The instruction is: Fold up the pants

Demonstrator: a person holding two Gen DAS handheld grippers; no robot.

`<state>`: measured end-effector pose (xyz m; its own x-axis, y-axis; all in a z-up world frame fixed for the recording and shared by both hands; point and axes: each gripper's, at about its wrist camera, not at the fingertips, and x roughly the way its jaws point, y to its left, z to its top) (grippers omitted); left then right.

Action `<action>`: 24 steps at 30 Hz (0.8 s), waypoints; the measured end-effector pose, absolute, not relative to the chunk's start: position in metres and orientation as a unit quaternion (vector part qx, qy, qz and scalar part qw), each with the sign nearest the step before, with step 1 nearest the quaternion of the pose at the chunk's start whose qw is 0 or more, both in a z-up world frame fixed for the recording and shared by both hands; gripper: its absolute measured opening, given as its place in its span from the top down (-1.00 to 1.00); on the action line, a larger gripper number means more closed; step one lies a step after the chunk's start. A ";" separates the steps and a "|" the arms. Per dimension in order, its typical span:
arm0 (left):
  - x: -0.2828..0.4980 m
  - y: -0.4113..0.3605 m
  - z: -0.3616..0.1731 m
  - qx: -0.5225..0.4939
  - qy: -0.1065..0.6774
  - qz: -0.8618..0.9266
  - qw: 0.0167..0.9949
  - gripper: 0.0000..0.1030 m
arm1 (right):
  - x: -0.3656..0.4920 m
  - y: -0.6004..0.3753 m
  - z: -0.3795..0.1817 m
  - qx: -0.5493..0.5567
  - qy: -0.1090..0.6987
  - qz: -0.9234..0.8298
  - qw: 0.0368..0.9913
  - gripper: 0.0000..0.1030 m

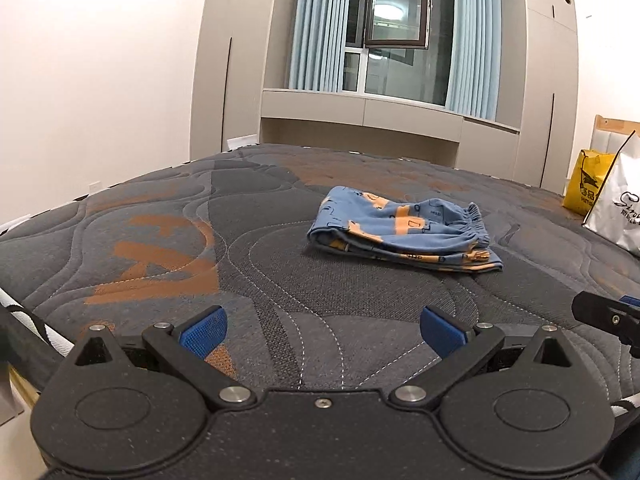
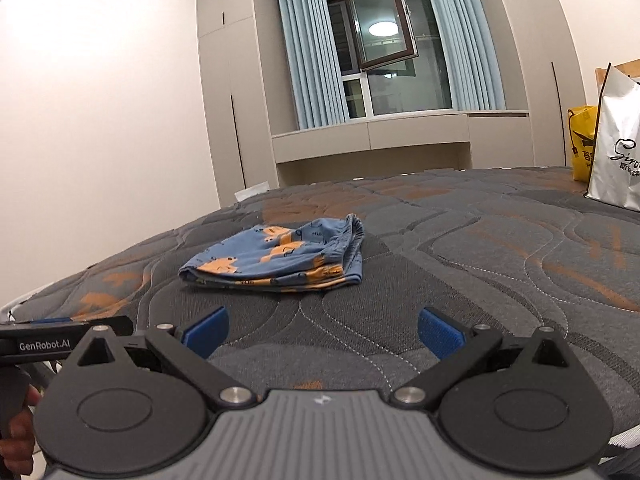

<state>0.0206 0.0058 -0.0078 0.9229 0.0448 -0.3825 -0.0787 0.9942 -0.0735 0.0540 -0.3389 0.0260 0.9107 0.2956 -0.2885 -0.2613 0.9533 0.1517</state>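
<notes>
The pants (image 1: 404,230) lie on the bed (image 1: 160,248), a bit right of the middle in the left wrist view. They look folded into a small flat bundle with the stretchy waist on the right, so the job seems nearly done or done. Maybe only a little tidying is left. The left gripper (image 1: 322,334) sits low in the frame with its fingers (image 1: 204,332) wide apart and nothing in them. The right gripper (image 2: 322,334) is the same, wide apart and holding nothing. Both are well back from the pants. The right wrist view shows a hand (image 2: 16,436) at the lower left. The left wrist view shows the layered front edge of the bundle more clearly.
</notes>
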 end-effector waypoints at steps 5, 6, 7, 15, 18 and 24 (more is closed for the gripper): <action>0.022 0.006 -0.008 -0.044 0.195 0.025 0.979 -0.99 | 0.054 -0.340 0.023 0.055 0.158 0.144 0.975 -1.00; 0.022 0.005 -0.008 -0.044 0.196 0.024 0.979 -0.99 | 0.054 -0.341 0.023 0.056 0.159 0.144 0.975 -1.00; 0.022 0.006 -0.008 -0.045 0.197 0.022 0.979 -0.99 | 0.055 -0.342 0.022 0.057 0.161 0.144 0.975 -1.00; 0.026 0.009 -0.008 -0.063 0.199 0.005 0.978 -0.99 | 0.059 -0.342 0.019 0.059 0.171 0.151 0.972 -1.00; 0.027 0.011 -0.008 -0.074 0.201 0.001 0.977 -0.99 | 0.061 -0.342 0.018 0.062 0.175 0.154 0.970 -1.00; 0.031 0.013 -0.009 -0.077 0.206 0.004 0.976 -0.99 | 0.064 -0.343 0.015 0.062 0.182 0.156 0.969 -1.00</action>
<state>0.0309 0.0125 -0.0087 0.9151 -0.0231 -0.4025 -0.0402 0.9881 -0.1481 0.0639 -0.3425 0.0150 0.8850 0.3251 -0.3334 -0.2799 0.9435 0.1771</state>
